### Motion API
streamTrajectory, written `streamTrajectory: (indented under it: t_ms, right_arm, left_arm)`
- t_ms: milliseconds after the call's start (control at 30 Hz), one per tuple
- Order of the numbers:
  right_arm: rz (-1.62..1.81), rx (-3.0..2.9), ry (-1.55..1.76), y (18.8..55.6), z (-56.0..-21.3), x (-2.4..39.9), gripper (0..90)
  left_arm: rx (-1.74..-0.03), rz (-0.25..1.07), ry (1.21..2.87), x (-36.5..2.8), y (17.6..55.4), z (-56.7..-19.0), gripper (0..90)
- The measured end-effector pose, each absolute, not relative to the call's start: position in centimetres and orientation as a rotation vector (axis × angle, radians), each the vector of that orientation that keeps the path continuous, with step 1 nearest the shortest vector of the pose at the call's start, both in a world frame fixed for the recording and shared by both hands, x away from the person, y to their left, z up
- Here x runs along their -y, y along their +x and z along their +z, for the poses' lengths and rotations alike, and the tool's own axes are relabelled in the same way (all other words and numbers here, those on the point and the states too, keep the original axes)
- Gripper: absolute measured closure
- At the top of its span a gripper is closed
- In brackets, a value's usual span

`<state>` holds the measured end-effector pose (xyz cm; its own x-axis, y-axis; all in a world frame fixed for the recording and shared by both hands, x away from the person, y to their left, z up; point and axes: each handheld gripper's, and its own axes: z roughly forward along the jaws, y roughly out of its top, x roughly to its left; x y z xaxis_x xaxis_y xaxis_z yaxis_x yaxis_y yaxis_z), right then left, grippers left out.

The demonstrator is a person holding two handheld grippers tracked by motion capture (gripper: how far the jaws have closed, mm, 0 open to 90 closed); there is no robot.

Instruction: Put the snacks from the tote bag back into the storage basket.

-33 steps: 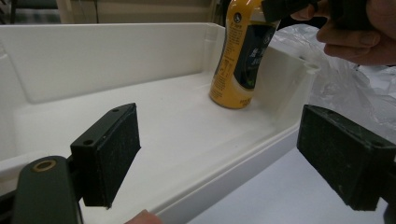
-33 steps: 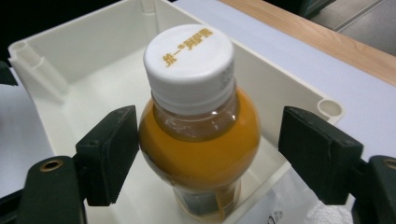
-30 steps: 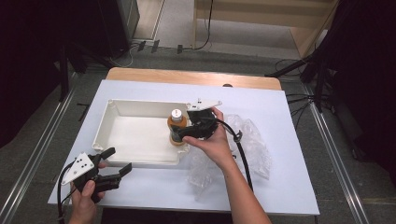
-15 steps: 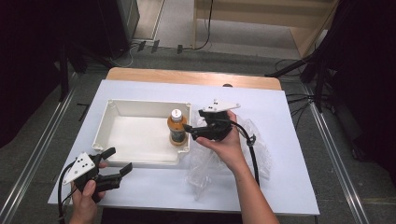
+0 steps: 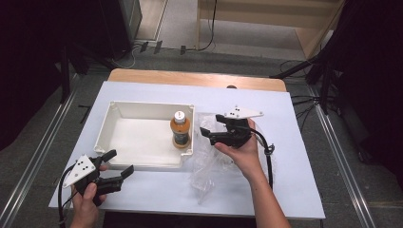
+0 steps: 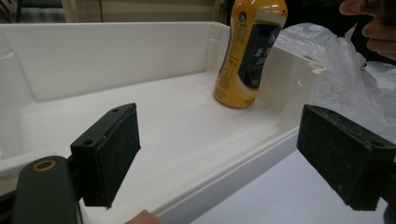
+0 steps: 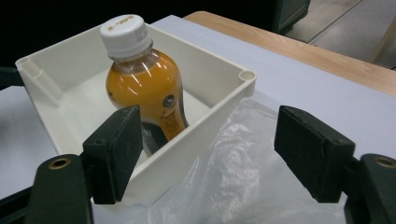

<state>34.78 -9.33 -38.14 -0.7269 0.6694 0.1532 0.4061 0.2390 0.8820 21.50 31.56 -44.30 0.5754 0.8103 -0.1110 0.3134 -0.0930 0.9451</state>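
An orange drink bottle (image 5: 180, 131) with a white cap stands upright in the right end of a white tray (image 5: 124, 112). The left gripper view looks over the tray's near rim at the bottle (image 6: 248, 51); the right gripper view has the bottle (image 7: 142, 81) just behind the tray wall (image 7: 205, 128). My right gripper (image 5: 205, 134) is open, just right of the tray, above a clear plastic bag (image 5: 211, 164). My left gripper (image 5: 119, 165) is open near the table's front left, by the tray's front edge, with nothing between its jaws.
The crumpled clear bag (image 7: 243, 172) lies on the white table top (image 5: 294, 156) right of the tray. A wooden board edge (image 5: 190, 78) runs along the far side. Dark floor, metal rails and cables surround the table.
My right gripper has let go of the bottle and drawn back to the right, out of the tray. The bottle stays standing in the tray. The left gripper has not moved.
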Motion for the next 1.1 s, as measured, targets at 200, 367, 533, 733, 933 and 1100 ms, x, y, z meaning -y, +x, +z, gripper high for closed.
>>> streamTrajectory:
  t_ms: [200,367,533,733,933,1100]
  right_arm:
    - [1.484,-2.241,1.021,34.0,-38.6,10.4,24.9]
    - [1.506,-2.217,1.051,33.7,-39.2,11.5,24.9]
    - [1.504,-2.181,1.067,33.1,-39.6,12.5,22.3]
    - [1.49,-2.173,1.087,32.7,-39.8,13.7,21.0]
    - [1.48,-2.166,1.101,32.2,-40.2,14.6,20.9]
    - [1.473,-2.163,1.12,31.7,-40.6,15.5,20.9]
  left_arm:
    - [-0.948,0.548,1.669,-31.5,21.5,-44.3,13.5]
    - [-0.948,0.547,1.672,-31.5,21.5,-44.3,13.5]
    - [-0.95,0.549,1.673,-31.4,21.4,-44.3,13.5]
    - [-0.95,0.551,1.674,-31.4,21.4,-44.2,13.5]
    - [-0.949,0.553,1.674,-31.4,21.4,-44.2,13.4]
    - [-0.948,0.554,1.672,-31.5,21.4,-44.2,13.4]
